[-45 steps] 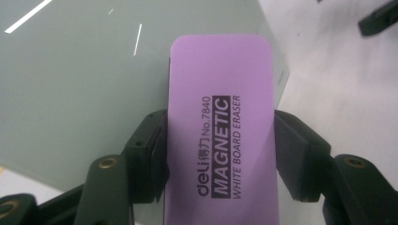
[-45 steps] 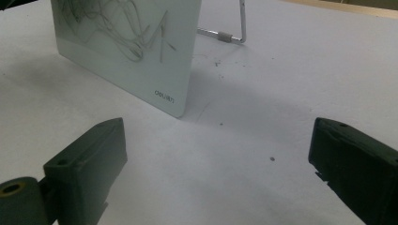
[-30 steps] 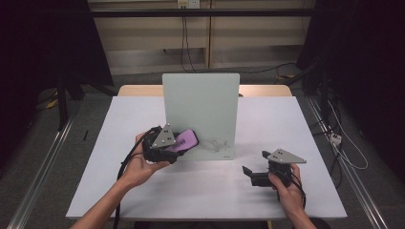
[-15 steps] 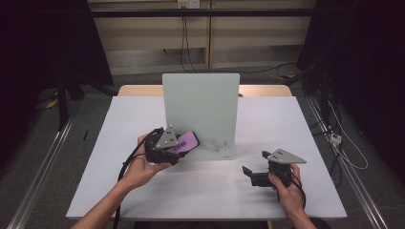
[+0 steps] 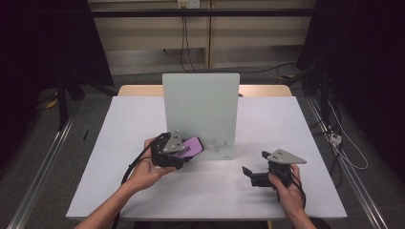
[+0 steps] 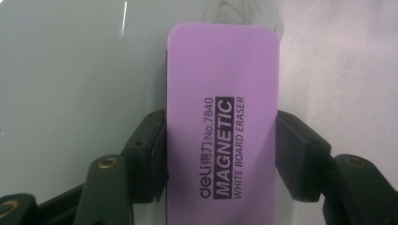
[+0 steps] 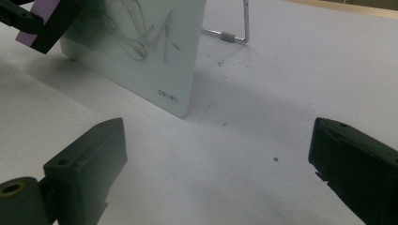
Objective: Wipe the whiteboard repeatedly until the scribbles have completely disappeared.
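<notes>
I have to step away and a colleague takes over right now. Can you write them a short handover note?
Left gripper: shut on the purple eraser, held against the lower part of the upright whiteboard.
Right gripper: open, holding nothing, low over the table to the right of the board.
Done: eraser picked up and brought to the board.
Left: the scribble near the board's bottom right corner is not yet wiped; it lies just right of the eraser.
</notes>
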`<control>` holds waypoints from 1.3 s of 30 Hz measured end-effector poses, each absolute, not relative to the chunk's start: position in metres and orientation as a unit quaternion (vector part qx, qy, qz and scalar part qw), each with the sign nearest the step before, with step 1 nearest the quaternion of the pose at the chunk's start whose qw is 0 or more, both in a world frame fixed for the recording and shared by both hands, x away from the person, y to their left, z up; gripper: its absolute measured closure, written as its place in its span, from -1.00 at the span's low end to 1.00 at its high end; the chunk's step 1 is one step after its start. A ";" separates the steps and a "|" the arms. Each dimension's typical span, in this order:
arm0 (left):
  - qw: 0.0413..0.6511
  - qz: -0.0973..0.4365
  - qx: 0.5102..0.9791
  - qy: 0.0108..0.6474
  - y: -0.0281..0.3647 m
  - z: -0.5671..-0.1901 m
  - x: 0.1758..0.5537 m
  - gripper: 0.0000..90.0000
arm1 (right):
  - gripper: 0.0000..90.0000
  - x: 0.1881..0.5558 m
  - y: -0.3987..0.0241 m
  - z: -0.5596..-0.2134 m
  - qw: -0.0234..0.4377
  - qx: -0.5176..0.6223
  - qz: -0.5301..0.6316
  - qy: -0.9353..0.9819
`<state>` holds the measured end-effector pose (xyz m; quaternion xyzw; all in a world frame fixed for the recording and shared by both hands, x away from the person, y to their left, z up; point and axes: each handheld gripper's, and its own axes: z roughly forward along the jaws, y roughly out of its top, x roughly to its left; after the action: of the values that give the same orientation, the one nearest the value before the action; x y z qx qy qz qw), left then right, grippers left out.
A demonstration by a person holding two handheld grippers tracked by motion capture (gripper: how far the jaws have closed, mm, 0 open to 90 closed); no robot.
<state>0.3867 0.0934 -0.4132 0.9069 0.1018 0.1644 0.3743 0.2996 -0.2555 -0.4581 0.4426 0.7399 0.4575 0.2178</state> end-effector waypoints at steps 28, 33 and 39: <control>0.410 0.183 0.883 0.137 0.125 -0.388 0.398 -0.10 | -0.90 0.299 -0.256 -0.458 0.215 0.441 0.458 0.741; 0.399 0.177 0.891 0.128 0.116 -0.396 0.396 -0.10 | -0.90 0.300 -0.256 -0.458 0.216 0.441 0.458 0.741; 0.387 0.169 0.899 0.116 0.105 -0.404 0.394 -0.11 | -0.90 0.299 -0.256 -0.458 0.216 0.441 0.458 0.741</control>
<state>0.3941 0.1052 -0.4041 0.8992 0.1160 0.1686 0.3867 0.2993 -0.2560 -0.4578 0.4411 0.7412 0.4578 0.2157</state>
